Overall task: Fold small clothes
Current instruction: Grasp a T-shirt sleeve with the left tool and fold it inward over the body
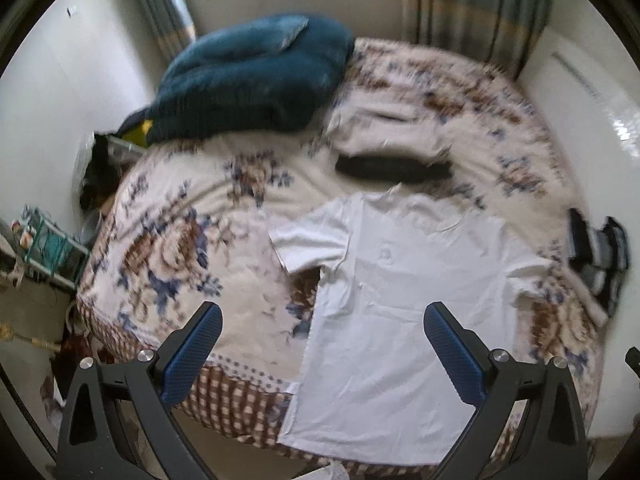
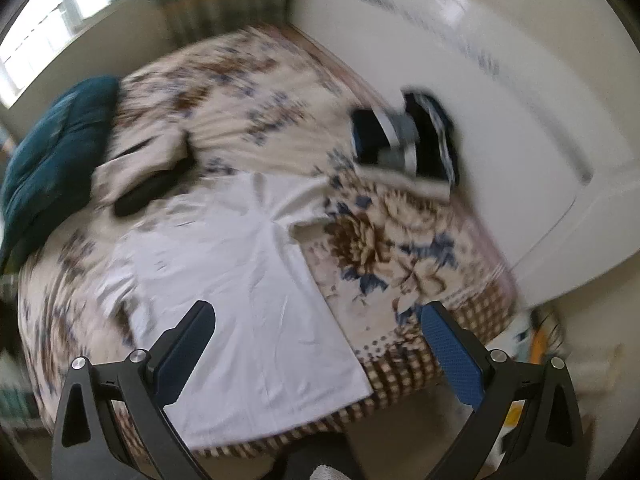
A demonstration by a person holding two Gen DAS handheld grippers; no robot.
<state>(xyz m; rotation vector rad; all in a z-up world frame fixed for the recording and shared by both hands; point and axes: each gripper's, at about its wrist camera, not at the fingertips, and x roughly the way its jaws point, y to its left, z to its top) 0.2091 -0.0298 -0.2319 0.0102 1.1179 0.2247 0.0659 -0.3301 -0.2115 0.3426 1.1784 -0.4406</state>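
A white short-sleeved T-shirt (image 1: 396, 300) lies spread flat on the flowered bed cover (image 1: 180, 248), hem at the near edge, collar away from me. It also shows in the right wrist view (image 2: 240, 292). My left gripper (image 1: 322, 320) is open and empty, held above the shirt's lower left part. My right gripper (image 2: 316, 318) is open and empty, held above the shirt's lower right edge. Both views are blurred.
A dark folded garment (image 1: 392, 168) and a beige one (image 1: 384, 128) lie beyond the collar. A teal blanket (image 1: 248, 80) is piled at the back left. A heap of dark and striped clothes (image 1: 600, 252) lies at the bed's right edge, by a white wall (image 2: 480, 80).
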